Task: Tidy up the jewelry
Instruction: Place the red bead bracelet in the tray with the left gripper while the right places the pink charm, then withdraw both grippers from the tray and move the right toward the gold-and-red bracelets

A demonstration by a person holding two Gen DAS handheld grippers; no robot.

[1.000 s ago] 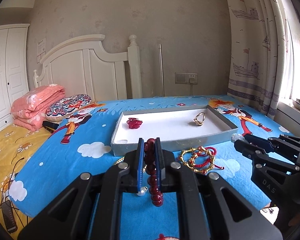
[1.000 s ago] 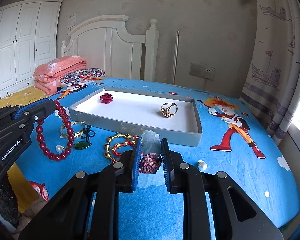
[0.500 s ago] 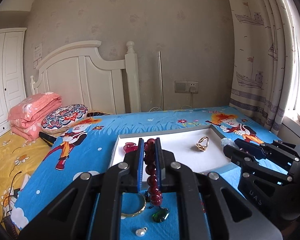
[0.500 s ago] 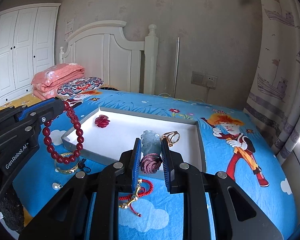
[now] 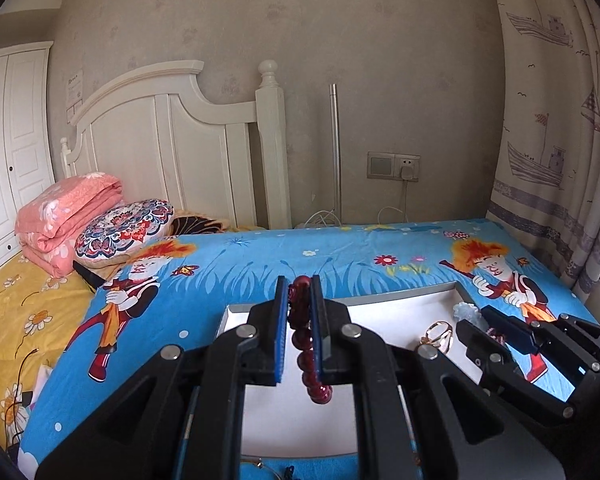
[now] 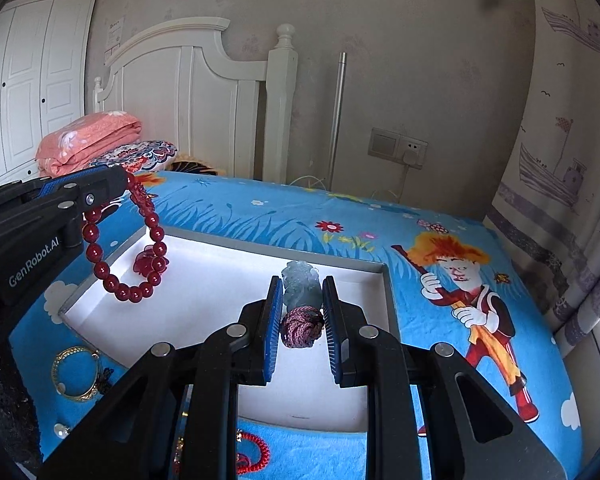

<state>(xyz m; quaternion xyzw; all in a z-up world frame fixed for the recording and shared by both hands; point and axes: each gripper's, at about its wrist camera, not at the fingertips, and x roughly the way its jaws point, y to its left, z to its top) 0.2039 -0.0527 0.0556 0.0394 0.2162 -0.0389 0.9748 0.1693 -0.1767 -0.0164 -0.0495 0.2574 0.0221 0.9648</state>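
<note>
My left gripper is shut on a string of dark red beads that hangs over the white tray. In the right wrist view that bead bracelet dangles in a loop from the left gripper above the tray's left end. My right gripper is shut on a pale jade pendant with a purple cord knot, held over the tray's middle. A gold ring and a red flower piece lie in the tray.
A gold bangle, a pearl and a red cord bracelet lie on the blue bedsheet in front of the tray. A headboard, pillow and folded pink quilt are at the far left; a curtain hangs right.
Both grippers moved forward and a little up, from above the loose jewelry on the sheet to above the tray, each still carrying its piece. The tray now fills the lower view.
</note>
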